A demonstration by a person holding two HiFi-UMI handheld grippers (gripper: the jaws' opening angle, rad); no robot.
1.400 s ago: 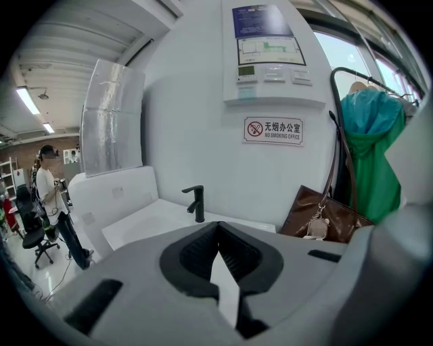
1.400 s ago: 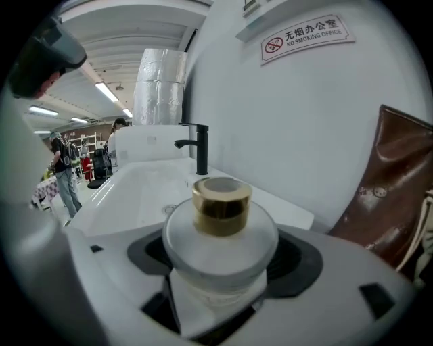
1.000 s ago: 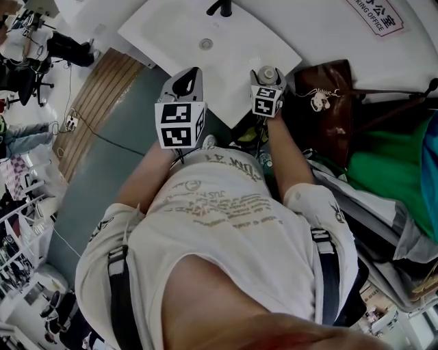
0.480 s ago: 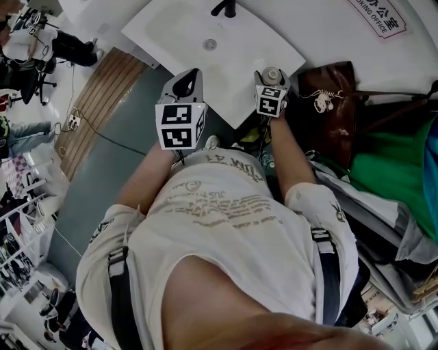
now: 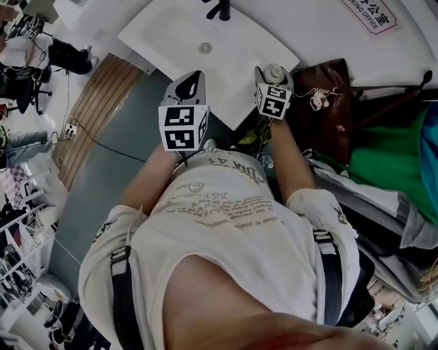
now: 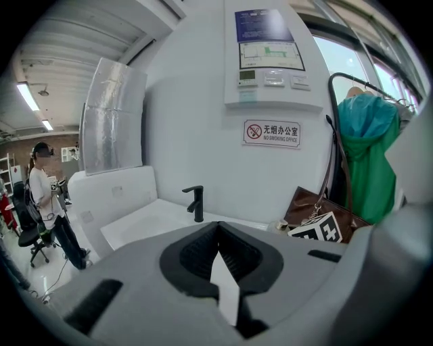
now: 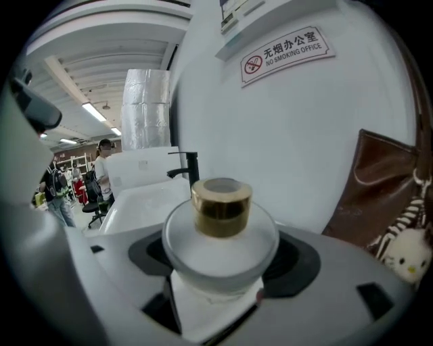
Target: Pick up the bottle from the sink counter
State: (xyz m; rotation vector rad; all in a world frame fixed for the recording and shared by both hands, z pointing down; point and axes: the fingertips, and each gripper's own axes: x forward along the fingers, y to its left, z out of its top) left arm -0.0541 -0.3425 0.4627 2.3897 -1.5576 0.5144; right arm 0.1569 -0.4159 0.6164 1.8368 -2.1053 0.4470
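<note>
Head view
Scene: a person in a pale printed T-shirt stands over a white sink worktop [image 5: 171,37], a gripper in each hand.
Left gripper [image 5: 190,81]: hovers above the worktop's near edge, well short of the drain [image 5: 205,48] and the black faucet [image 5: 220,9].
Right gripper [image 5: 274,81]: sits at the worktop's right corner, its marker cube facing up.
Bottle [image 5: 274,70]: its round cap shows just past the right gripper's cube, close beside a brown bag [image 5: 332,102]; whether it rests on the worktop cannot be told here.

Left gripper view
Fingers [image 6: 203,250]: the dark pads meet at their tips and hold nothing; only a pale wedge of worktop shows between them.
Beyond: faucet, white basin, a no-smoking sign [image 6: 272,133] on the wall, and a green garment [image 6: 369,149] hanging above the brown bag.

Right gripper view
Fingers [image 7: 154,253]: closed on the bottle, one dark pad on each side of its frosted white body.
Bottle: upright between the pads, its gold cap [image 7: 221,206] pointing away from the camera.
Backdrop: the faucet stands behind it; the brown bag hangs to the right.
</note>
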